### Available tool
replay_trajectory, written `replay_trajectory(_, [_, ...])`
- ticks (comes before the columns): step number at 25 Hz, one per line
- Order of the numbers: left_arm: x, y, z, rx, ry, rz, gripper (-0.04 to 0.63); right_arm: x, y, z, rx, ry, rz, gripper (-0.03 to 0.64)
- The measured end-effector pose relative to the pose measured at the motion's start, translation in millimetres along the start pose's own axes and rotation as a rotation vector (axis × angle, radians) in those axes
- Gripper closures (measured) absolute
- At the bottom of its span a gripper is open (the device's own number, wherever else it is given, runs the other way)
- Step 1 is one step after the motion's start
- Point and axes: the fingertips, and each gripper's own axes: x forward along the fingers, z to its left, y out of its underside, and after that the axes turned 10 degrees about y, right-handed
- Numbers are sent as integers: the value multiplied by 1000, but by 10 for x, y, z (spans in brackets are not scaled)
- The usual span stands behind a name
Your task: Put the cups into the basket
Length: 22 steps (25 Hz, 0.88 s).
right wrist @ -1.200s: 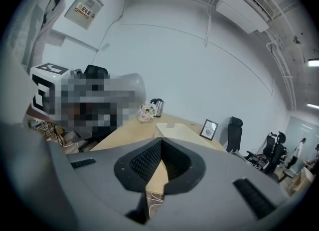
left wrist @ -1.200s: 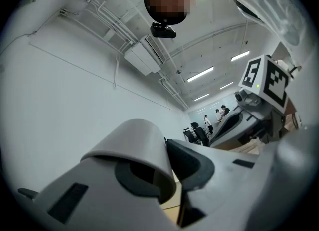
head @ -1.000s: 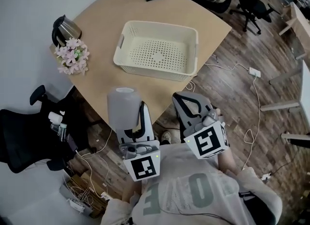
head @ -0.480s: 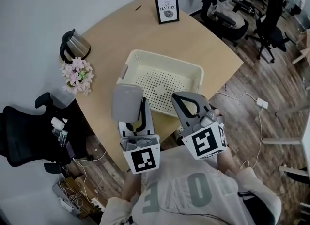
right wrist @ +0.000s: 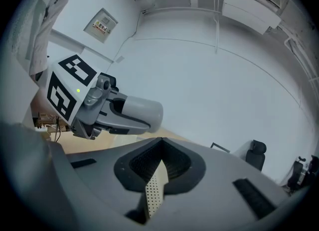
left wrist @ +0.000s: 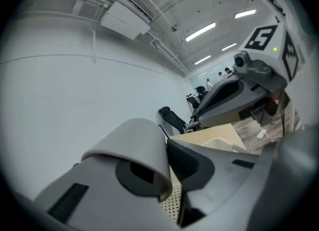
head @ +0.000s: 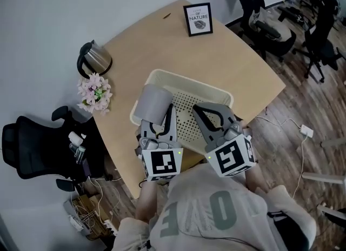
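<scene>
Left of basket (head: 216, 89): black chair (head: 32, 150) off the table, then kettle (head: 93, 59) and flowers (head: 94, 92) on it. Left gripper (head: 160, 112) clamped on grey cup (head: 151, 103), at basket's left end. Right gripper (head: 197, 108) jaws closed, empty, at basket's near side. Frame (head: 198, 19) behind basket. Tan table (head: 151, 33). Right of basket: wood floor (head: 303, 98), cable (head: 300, 131), office chairs (head: 267, 22).

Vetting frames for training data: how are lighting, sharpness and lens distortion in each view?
Head view: even light, sharp, edges mildly bent. Left gripper view: heavy fisheye, black corners, ceiling lights blown out, cup close but clear. Right gripper view: same fisheye, soft flat light.
</scene>
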Motion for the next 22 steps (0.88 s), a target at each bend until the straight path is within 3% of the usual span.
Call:
replay_trajectory(4, [283,122,-121,106,83,148,538,49,6,-124,15,-19,-18,618])
replay_trajectory(6, [411,241,-187,125,135,223,538,49,30,-149,36,-32,-26,618])
replay_trajectory(9, [589,560,-262,171,224,356,538,91,83,-201,51,-31,-35,618])
replay_trajectory(12, [665,889,-366,273,314,486,538,150,181,-297,65,-15,-26,618])
replay_trajectory(15, [703,1178,-543,343,413,608,538,144,275,-371,139,-26,-27,618])
replay_trajectory(18, [805,1423,-659,374,488,704,538,163,389,-430,199,-34,-20,618])
replay_trajectory(22, [943,1624,-770,446,570,775,540,202,580,-510,188,-7,15,618])
